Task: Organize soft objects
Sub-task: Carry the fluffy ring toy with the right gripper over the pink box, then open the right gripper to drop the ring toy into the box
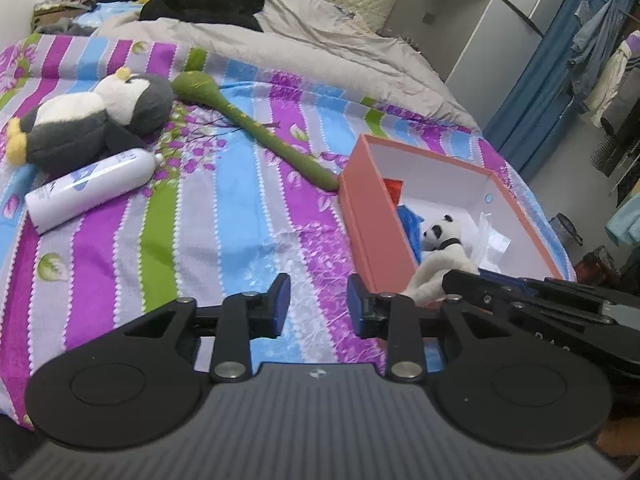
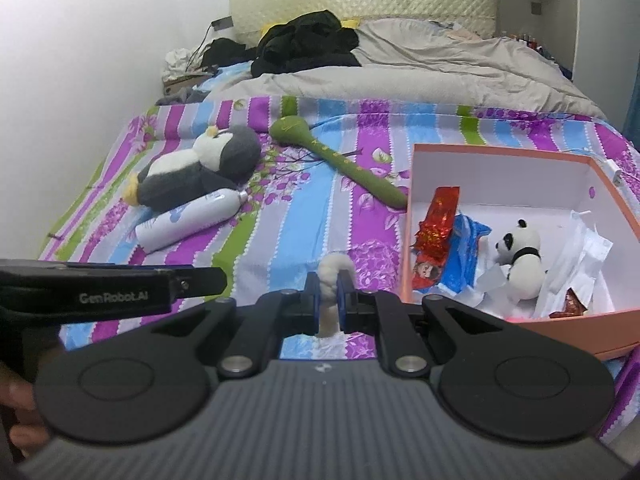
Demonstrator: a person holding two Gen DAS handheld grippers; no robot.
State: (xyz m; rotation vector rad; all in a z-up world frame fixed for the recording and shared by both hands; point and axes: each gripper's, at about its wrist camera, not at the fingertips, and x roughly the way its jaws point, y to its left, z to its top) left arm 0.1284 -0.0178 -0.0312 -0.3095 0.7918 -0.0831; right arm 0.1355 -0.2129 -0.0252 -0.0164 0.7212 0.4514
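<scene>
A: Report items on the striped purple, blue and green bedsheet [image 2: 280, 248], left to right.

B: At ten o'clock in the right wrist view: a grey and white plush penguin [image 2: 200, 168]. Touching its near side, a white cylindrical plastic bottle [image 2: 188, 220] lying flat. At twelve o'clock, a long green fabric mallet-shaped toy [image 2: 344, 164], its thin end reaching the open salmon-pink cardboard box [image 2: 580, 156] at three o'clock.

A: Box contents?

B: A red foil packet [image 2: 436, 224], a blue plastic wrapper [image 2: 468, 248], a small black and white plush panda [image 2: 520, 260], white paper.

A: Left gripper [image 1: 319, 304]?

B: Jaws apart, nothing between the blue pads, above bare sheet.

A: Right gripper [image 2: 328, 300]?

B: Jaws clamped on a white fluffy plush piece [image 2: 334, 272], just left of the box's near corner. Whether this piece joins a larger toy cannot be told.
</scene>
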